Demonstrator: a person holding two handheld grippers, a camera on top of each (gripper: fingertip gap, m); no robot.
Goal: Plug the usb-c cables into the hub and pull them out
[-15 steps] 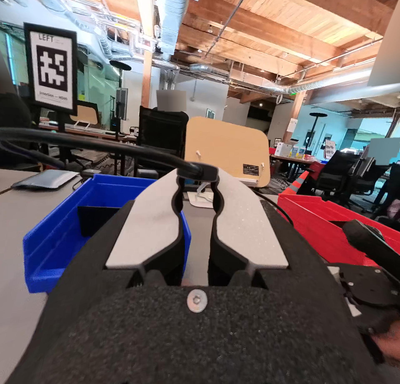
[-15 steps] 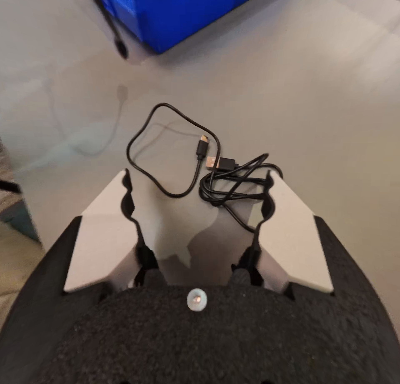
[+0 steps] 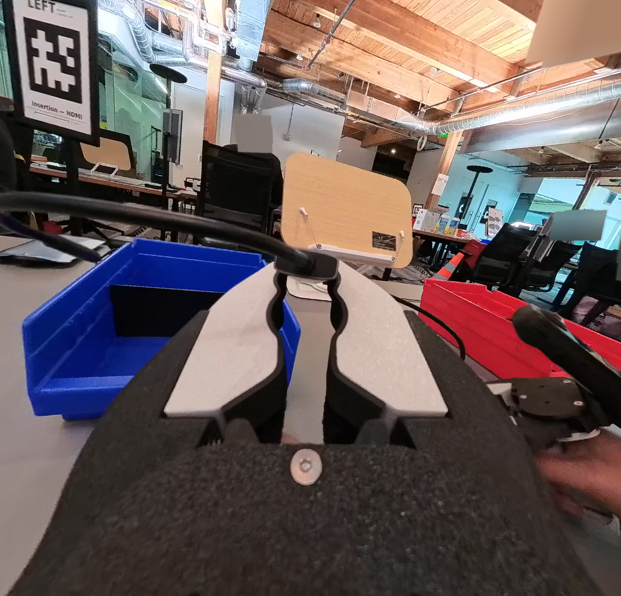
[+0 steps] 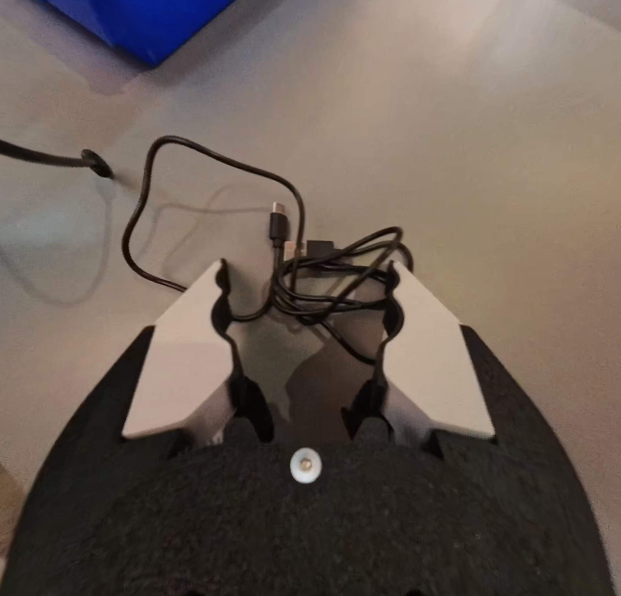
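Up front, the left gripper [image 3: 305, 266] is clamped on the black plug of a thick black cable [image 3: 151, 215] that trails off left, above the blue bin [image 3: 84, 338] and near the red bin [image 3: 477, 324]. Meanwhile the right gripper [image 4: 307, 270] stands spread apart over the tangled usb-c cable [image 4: 322, 284] lying on the grey table [image 4: 470, 143], its connector [image 4: 279, 222] just ahead.

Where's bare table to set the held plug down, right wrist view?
Bare grey table right of the loose black cable and blue bin. Crowded around the tangle between the open right hand-held gripper; a thick cable end lies left.
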